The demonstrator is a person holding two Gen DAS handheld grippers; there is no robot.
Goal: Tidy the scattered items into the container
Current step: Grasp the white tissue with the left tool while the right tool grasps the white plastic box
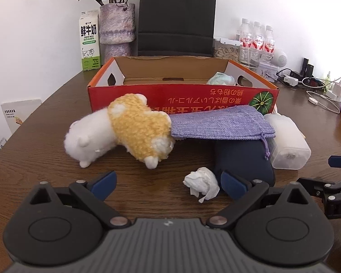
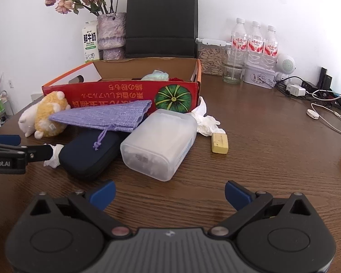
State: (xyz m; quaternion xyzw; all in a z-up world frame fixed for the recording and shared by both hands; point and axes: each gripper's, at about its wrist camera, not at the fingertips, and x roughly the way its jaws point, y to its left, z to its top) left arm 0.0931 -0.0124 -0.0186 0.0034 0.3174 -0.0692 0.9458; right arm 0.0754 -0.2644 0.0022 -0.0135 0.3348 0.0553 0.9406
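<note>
Box (image 1: 170, 100): red carton, centre frame, open top; pale bundle (image 1: 221, 79) in its right rear corner.
Scattered: plush (image 1: 125, 134), purple pouch (image 1: 220, 125), dark case (image 1: 243, 159), plastic tub (image 2: 159, 143), tissue (image 1: 202, 184), yellow block (image 2: 219, 142), all on table in front of box.
Left gripper (image 1: 168, 182): jaws apart, tissue beside right finger.
Right gripper (image 2: 170, 194): jaws apart, holding nothing, near tub.

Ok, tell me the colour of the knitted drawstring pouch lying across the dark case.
Lilac purple, cord included; the knitted drawstring pouch shows best in the right wrist view.
</note>
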